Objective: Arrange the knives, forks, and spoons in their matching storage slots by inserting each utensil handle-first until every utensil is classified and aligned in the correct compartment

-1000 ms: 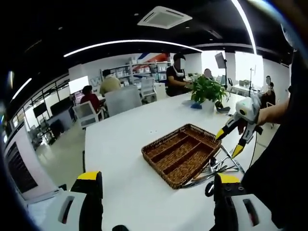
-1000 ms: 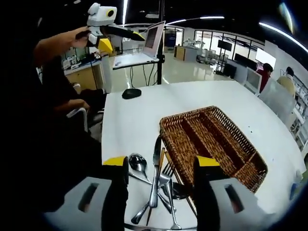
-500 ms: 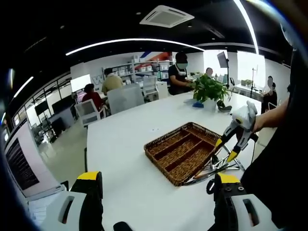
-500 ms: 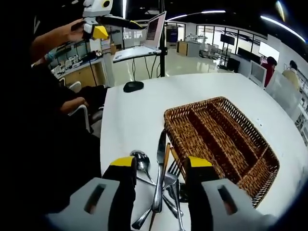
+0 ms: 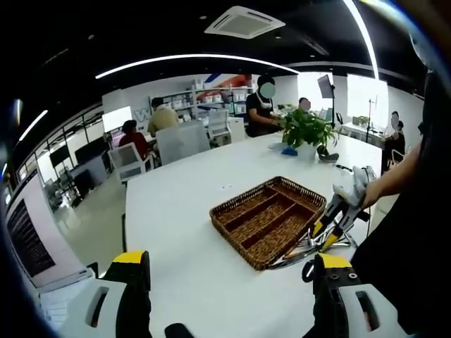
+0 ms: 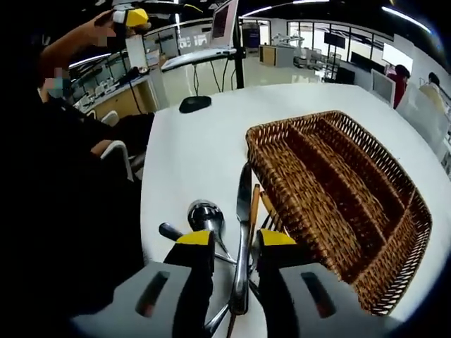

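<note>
lying lengthwise between the narrowly open right tongs (image 6: 235, 241), the long silver table knife (image 6: 242, 243) waits ungripped; left tongs (image 5: 229, 264) gape wide.

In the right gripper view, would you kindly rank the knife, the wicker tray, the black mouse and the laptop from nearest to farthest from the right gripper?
1. knife, lying between the jaws of the right gripper.
2. wicker tray, just beyond, to the right.
3. black mouse, up the table, left of centre.
4. laptop, farthest, on a stand past the table edge.
</note>
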Demonstrator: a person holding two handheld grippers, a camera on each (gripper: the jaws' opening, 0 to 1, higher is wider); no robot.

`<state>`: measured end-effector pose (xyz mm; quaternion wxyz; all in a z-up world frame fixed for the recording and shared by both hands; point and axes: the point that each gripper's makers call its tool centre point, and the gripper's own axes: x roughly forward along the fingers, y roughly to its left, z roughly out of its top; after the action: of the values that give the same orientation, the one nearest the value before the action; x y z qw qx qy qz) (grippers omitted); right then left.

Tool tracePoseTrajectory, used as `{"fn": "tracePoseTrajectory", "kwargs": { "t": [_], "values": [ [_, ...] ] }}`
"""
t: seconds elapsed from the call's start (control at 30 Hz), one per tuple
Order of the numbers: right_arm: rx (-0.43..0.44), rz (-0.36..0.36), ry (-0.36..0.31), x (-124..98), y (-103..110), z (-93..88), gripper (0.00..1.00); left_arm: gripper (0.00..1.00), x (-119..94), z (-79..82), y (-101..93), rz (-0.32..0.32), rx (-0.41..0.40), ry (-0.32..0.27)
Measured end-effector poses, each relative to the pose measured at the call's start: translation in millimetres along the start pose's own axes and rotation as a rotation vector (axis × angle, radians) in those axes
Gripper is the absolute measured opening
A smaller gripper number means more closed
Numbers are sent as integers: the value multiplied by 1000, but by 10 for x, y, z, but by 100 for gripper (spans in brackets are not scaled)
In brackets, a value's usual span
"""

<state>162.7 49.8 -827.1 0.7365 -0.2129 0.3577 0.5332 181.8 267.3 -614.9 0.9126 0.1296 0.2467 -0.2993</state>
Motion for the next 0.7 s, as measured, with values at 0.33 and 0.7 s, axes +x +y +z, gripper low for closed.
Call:
{"fn": "tracePoseTrajectory", "kwargs": {
  "t": [0.33, 0.7],
  "values": [
    [25, 19, 56, 146, 13, -150, 16, 100, -20, -48, 27, 7, -5, 10],
    [14, 8, 100, 227, 11, -211, 13, 100, 0, -77, 24, 5, -15, 11]
  ]
}}
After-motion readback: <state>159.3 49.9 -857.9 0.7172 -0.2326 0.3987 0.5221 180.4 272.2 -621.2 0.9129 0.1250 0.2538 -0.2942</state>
